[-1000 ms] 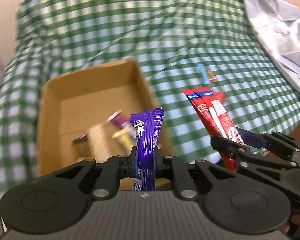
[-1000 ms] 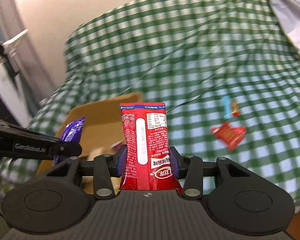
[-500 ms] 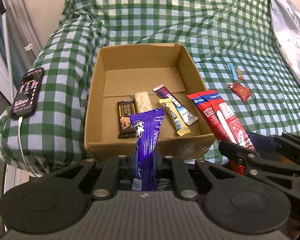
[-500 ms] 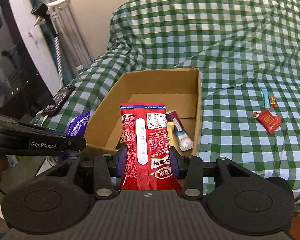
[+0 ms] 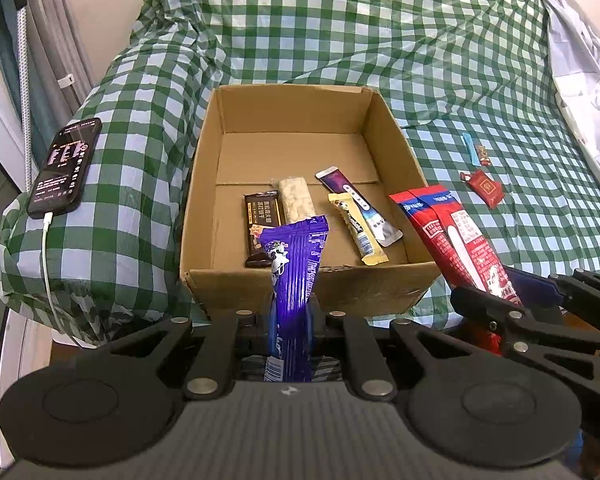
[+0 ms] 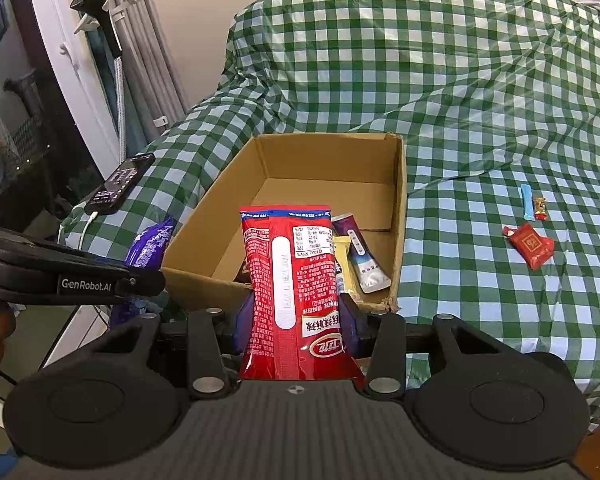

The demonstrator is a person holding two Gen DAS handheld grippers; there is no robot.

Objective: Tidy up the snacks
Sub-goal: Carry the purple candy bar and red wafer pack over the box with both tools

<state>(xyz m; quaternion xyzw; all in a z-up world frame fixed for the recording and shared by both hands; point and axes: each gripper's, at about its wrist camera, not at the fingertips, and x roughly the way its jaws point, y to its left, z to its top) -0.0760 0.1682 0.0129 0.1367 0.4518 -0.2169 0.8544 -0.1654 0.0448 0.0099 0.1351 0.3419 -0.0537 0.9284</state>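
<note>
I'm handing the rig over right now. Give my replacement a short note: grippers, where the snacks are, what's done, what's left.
Left gripper: shut on the purple packet, near the box's front wall.
Right gripper: shut on the red packet, also at the front wall.
Cardboard box on the checked cloth: four snacks already lie inside.
Left: drop both held packets in, then fetch the small red pouch, blue stick and tiny candy lying right of the box.

One box (image 5: 308, 288) stands on the checked cloth (image 5: 380, 40). It contains four snacks: dark bar (image 5: 262, 220), pale bar (image 5: 296, 200), yellow bar (image 5: 356, 228), purple-white sachet (image 5: 358, 204). Three snacks lie on the cloth to the right: blue stick (image 5: 471, 149), small candy (image 5: 483, 154), red packet (image 5: 486, 188). Two snacks are gripped: purple pack (image 5: 296, 272), red pack (image 6: 296, 280). One phone (image 5: 65, 166) lies left.
</note>
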